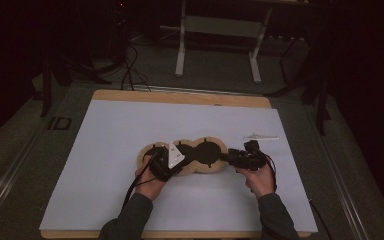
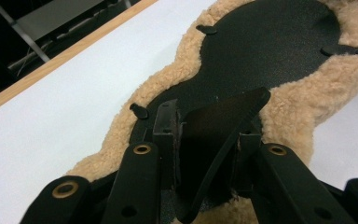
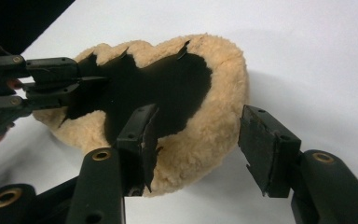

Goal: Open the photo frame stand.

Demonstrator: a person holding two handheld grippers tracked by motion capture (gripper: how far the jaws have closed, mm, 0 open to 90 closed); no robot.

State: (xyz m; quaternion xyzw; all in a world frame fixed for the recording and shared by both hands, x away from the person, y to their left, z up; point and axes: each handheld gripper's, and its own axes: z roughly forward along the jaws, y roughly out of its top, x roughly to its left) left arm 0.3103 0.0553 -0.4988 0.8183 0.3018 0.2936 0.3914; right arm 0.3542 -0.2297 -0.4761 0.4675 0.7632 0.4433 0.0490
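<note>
Your left gripper (image 2: 205, 140) pinches the fleece pad's (image 3: 205, 135) black flap (image 2: 223, 116); right gripper (image 3: 196, 140) open, straddling pad's edge w/o grip. Seems early.

Wooden table (image 1: 180, 96), white sheet (image 1: 130, 135), fleece pad (image 1: 219, 165)

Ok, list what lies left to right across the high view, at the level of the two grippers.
Left gripper clamped on a black flap at the fleece pad's left end → tan fleece pad with black lining → right gripper, jaws open at the pad's right end → small white plastic piece, slightly farther back.
</note>
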